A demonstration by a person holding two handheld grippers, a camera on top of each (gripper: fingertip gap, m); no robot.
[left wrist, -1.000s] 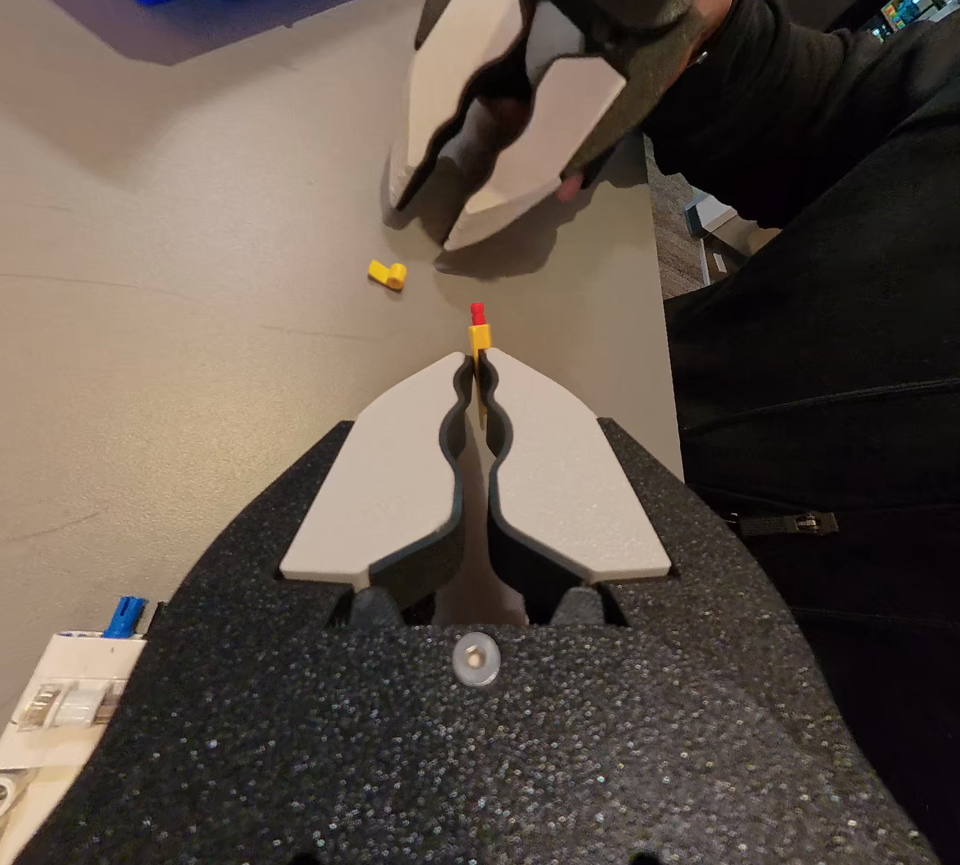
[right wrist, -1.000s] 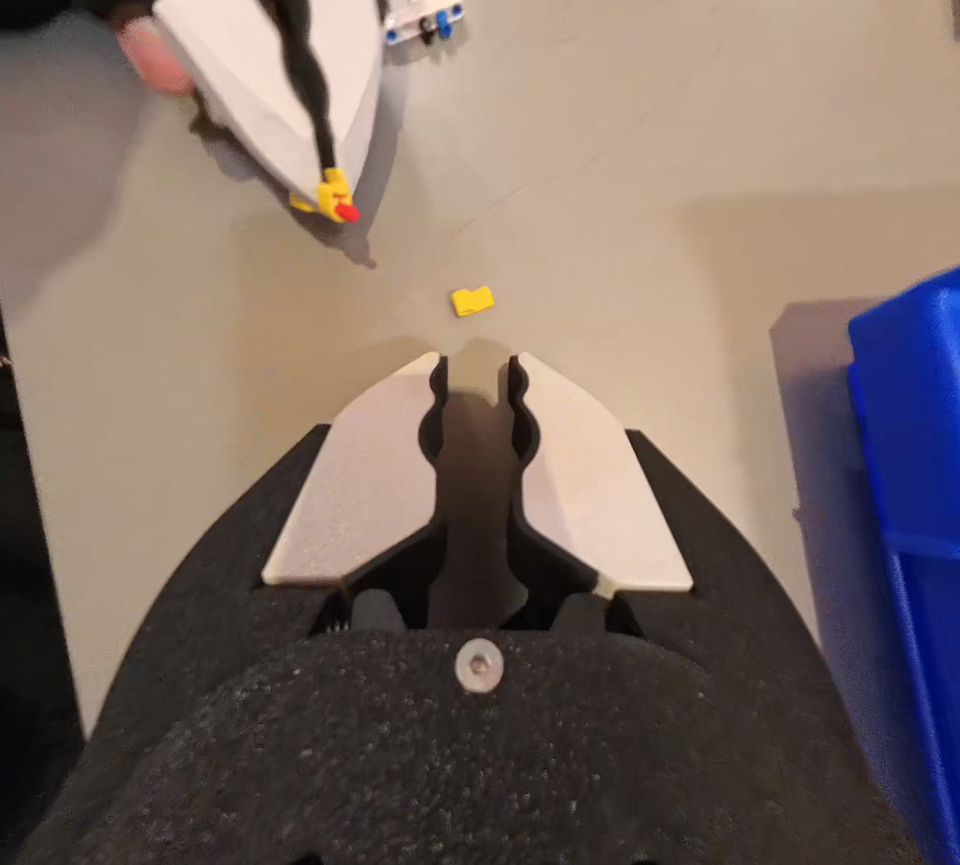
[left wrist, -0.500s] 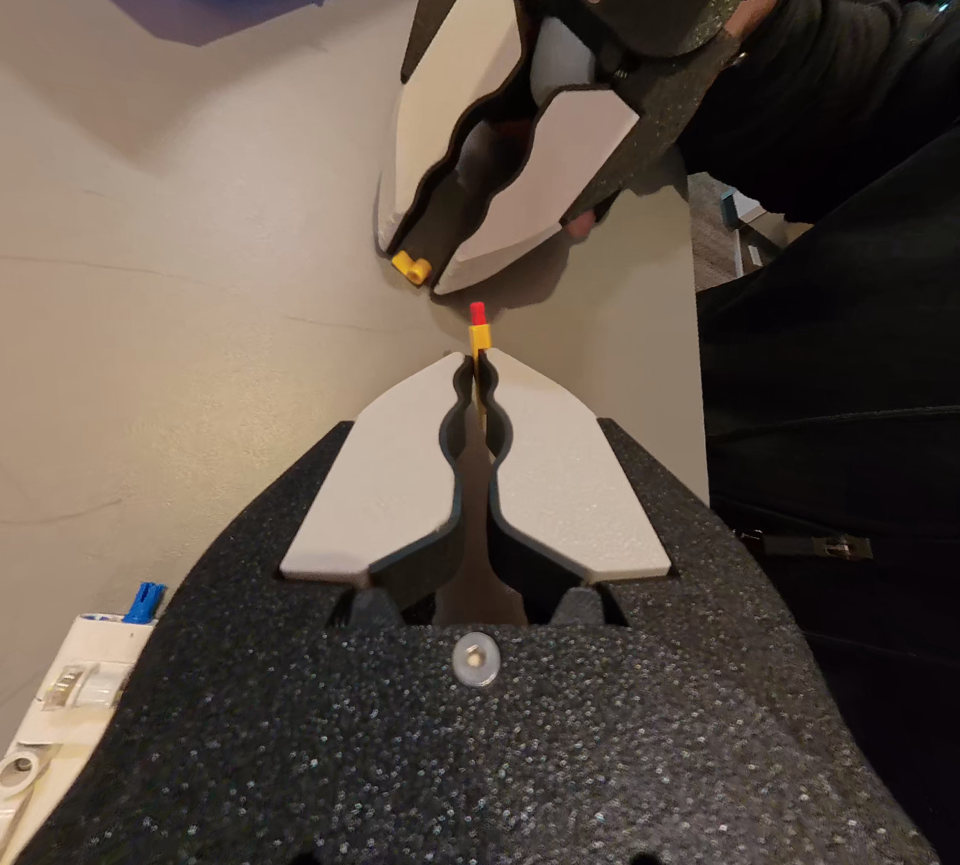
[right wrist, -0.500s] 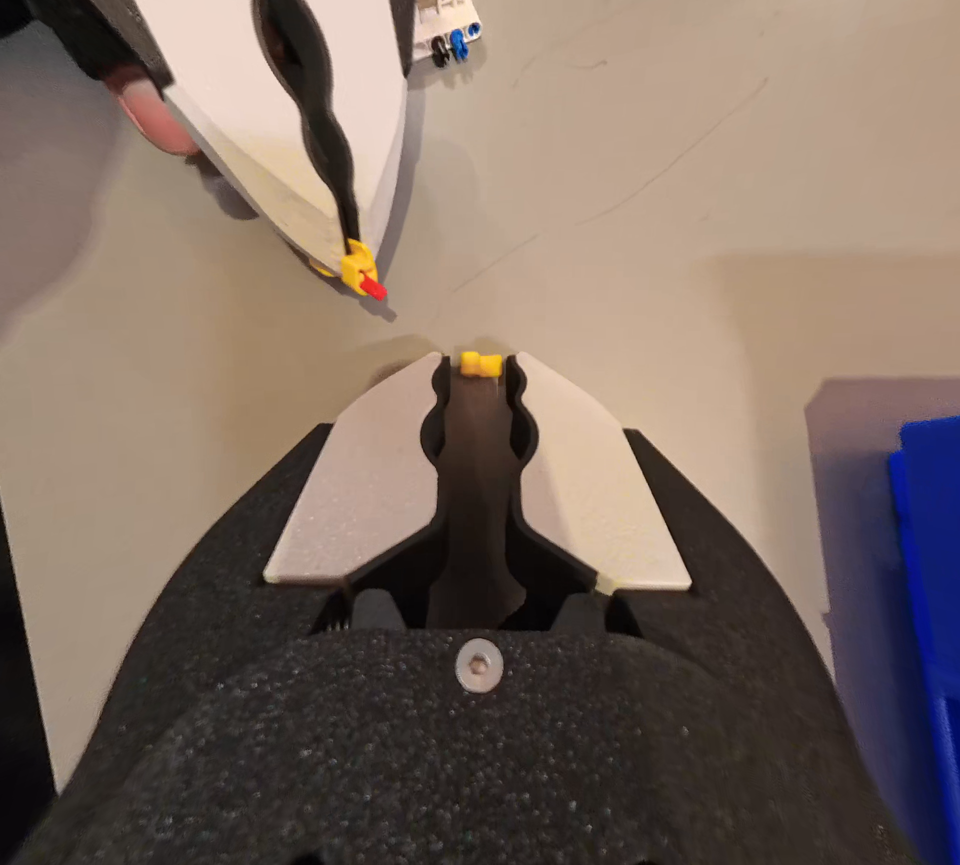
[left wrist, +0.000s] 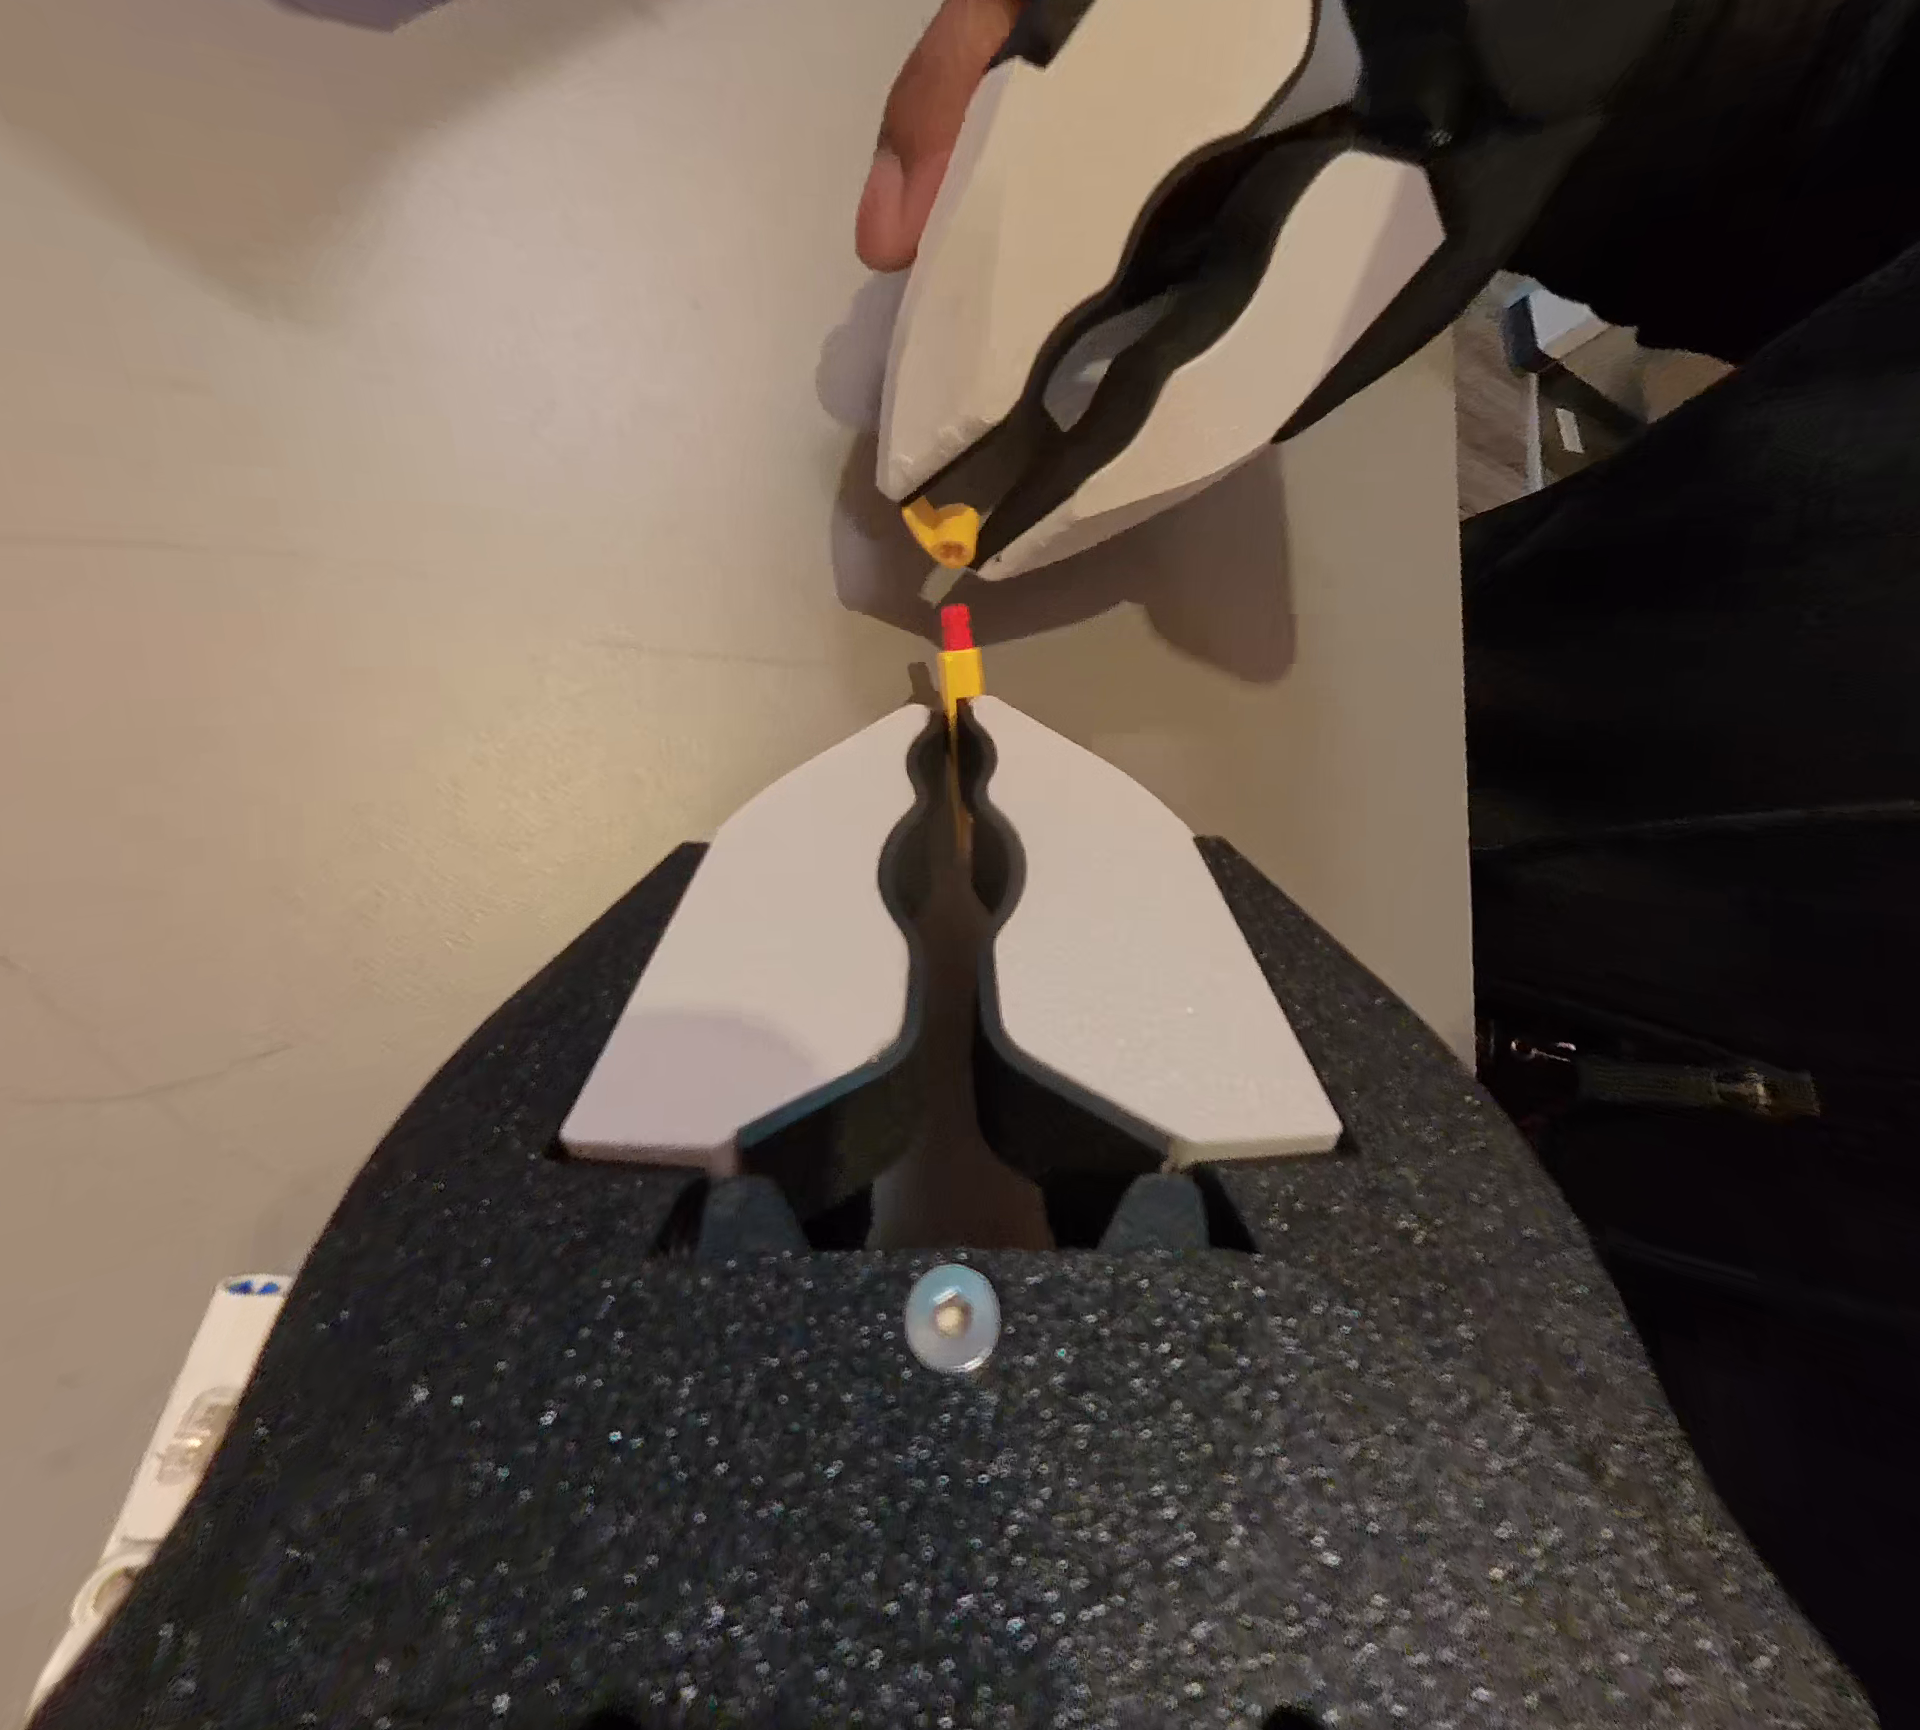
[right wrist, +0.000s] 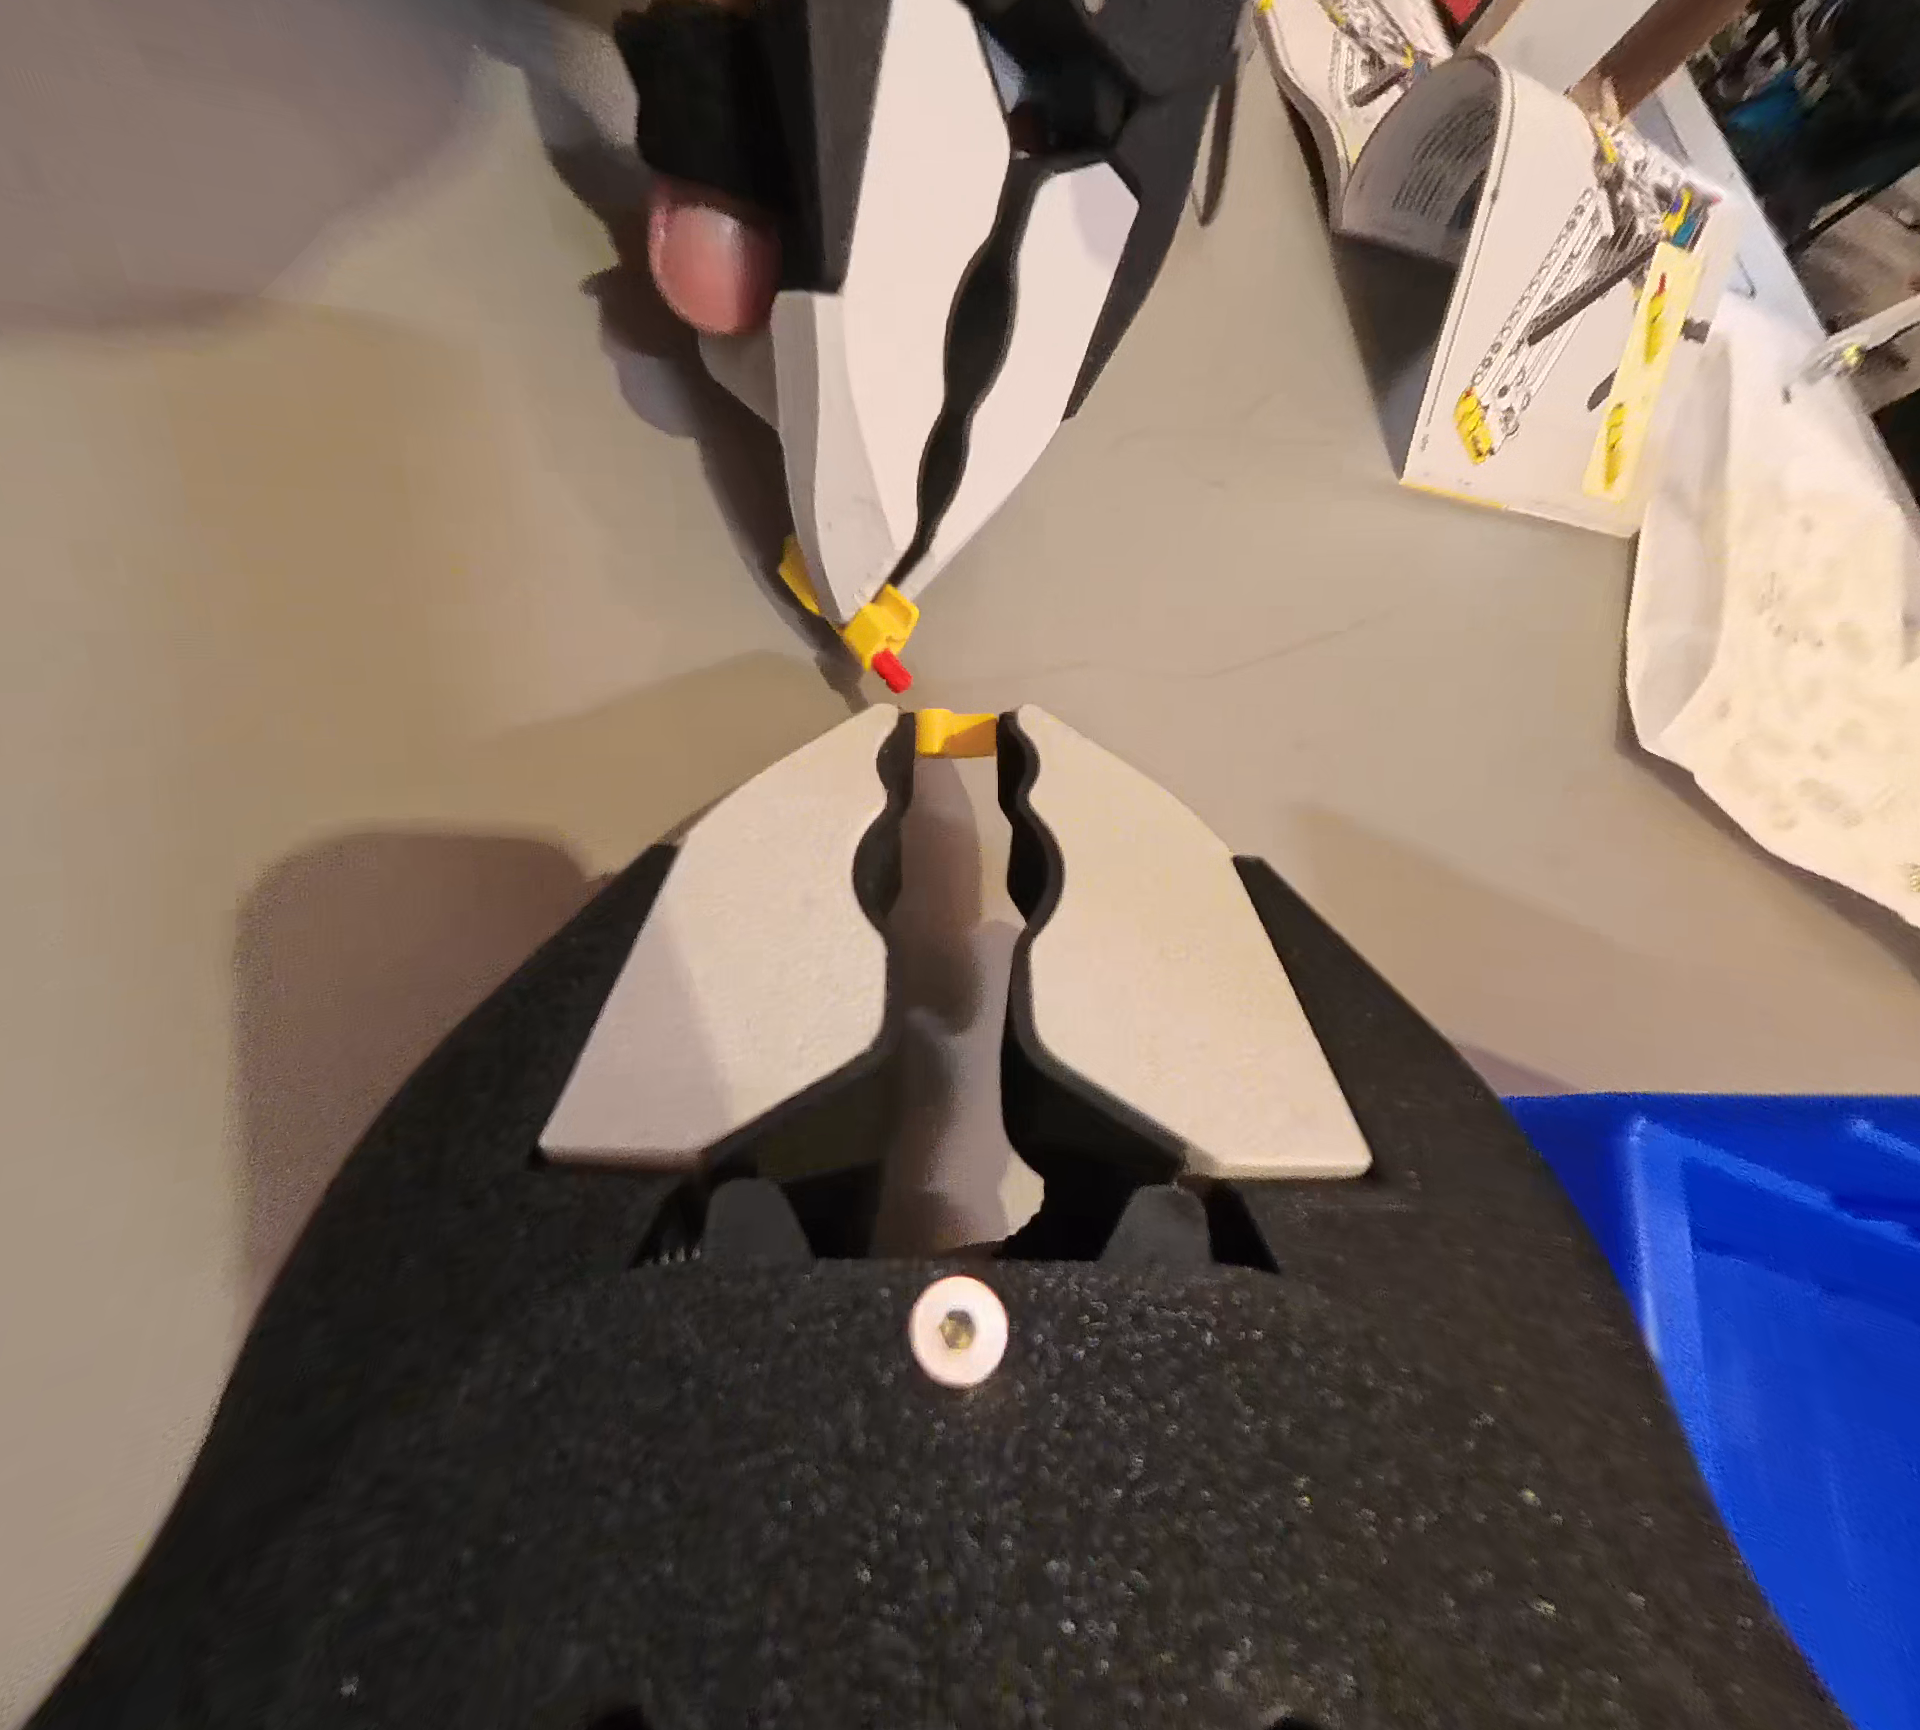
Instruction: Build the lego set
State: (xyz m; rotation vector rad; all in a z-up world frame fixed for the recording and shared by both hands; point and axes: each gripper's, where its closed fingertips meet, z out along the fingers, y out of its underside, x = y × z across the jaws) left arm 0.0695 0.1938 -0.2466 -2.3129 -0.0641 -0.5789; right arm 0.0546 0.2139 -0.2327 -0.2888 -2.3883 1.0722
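My left gripper [left wrist: 951,716] is shut on a thin yellow piece [left wrist: 958,674] with a red pin [left wrist: 954,627] sticking out of its tip. It also shows in the right wrist view [right wrist: 878,626]. My right gripper [right wrist: 956,724] is shut on a small yellow connector [right wrist: 954,733], held across its fingertips above the table. In the left wrist view that connector [left wrist: 940,530] sits at the right gripper's tips, just beyond the red pin with a small gap between them. The two grippers face each other tip to tip.
A beige table [left wrist: 364,641] lies under both grippers. A blue bin [right wrist: 1766,1317] stands at the right. A white printed box [right wrist: 1538,350] and paper sheets [right wrist: 1787,693] lie at the back right. A white part with blue pins [left wrist: 223,1348] lies at the lower left. My left and right fingertips are right by each other.
My right gripper came down over the yellow connector on the table, closed on it and lifted it up to face the red pin. My left gripper kept its hold throughout.
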